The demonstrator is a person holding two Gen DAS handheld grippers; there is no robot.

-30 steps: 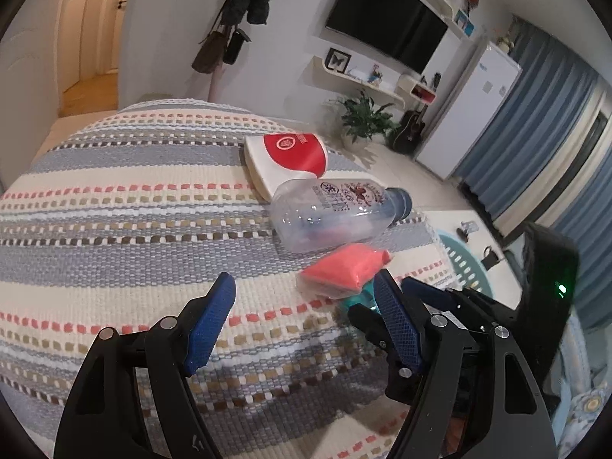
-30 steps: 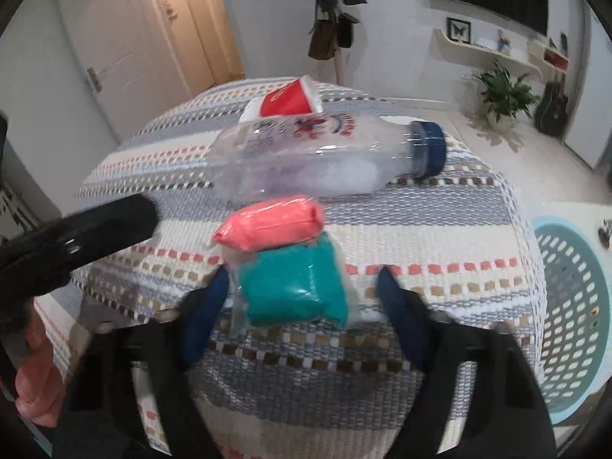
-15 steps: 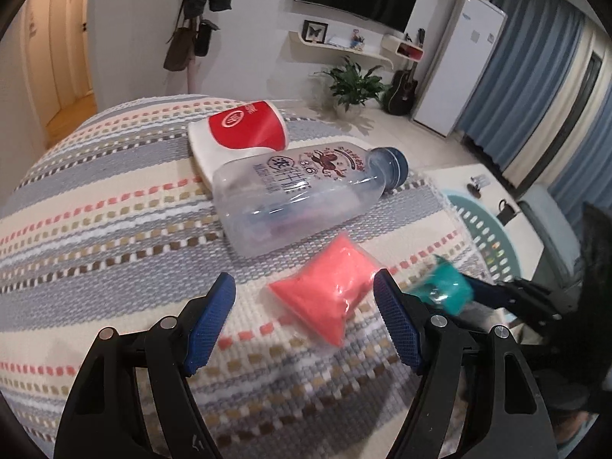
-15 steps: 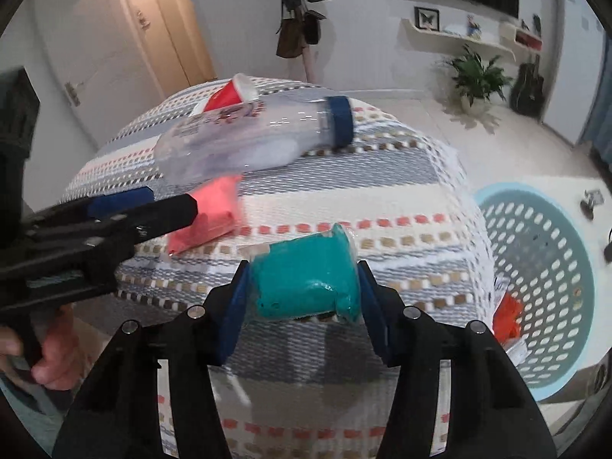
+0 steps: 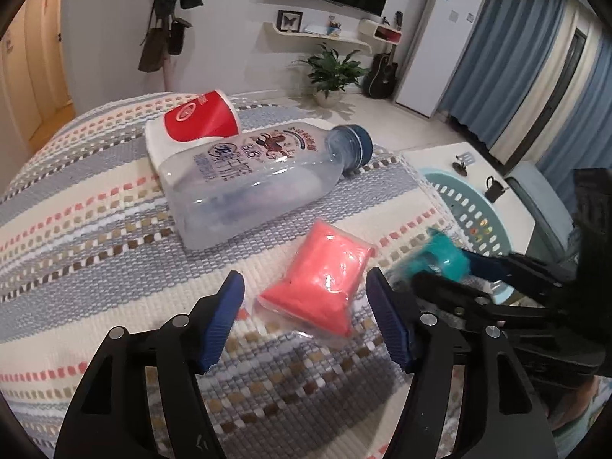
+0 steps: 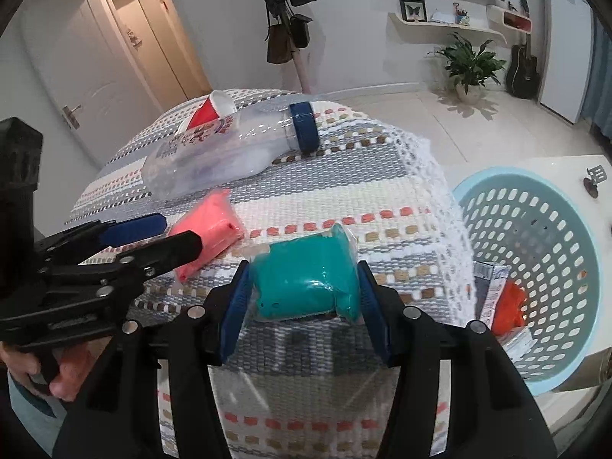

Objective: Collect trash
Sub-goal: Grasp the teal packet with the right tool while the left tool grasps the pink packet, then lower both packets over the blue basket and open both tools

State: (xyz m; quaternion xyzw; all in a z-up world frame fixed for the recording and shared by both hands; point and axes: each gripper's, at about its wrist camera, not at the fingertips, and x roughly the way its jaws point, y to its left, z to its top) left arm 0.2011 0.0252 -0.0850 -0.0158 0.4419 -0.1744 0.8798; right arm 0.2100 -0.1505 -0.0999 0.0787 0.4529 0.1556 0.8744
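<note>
My right gripper is shut on a teal packet and holds it above the table's near edge; the packet shows blurred in the left wrist view. My left gripper is open, its fingers on either side of a pink packet that lies on the striped tablecloth. The pink packet also shows in the right wrist view. A clear plastic bottle with a blue cap lies behind it. A red-and-white paper cup lies behind the bottle.
A light-blue perforated basket stands on the floor right of the table, with an orange wrapper and other trash inside. It also shows in the left wrist view. A potted plant and a guitar stand by the far wall.
My right gripper closed on the teal packet, lifted it off the cloth and carried it right toward the basket. My left gripper moved in around the pink packet.
</note>
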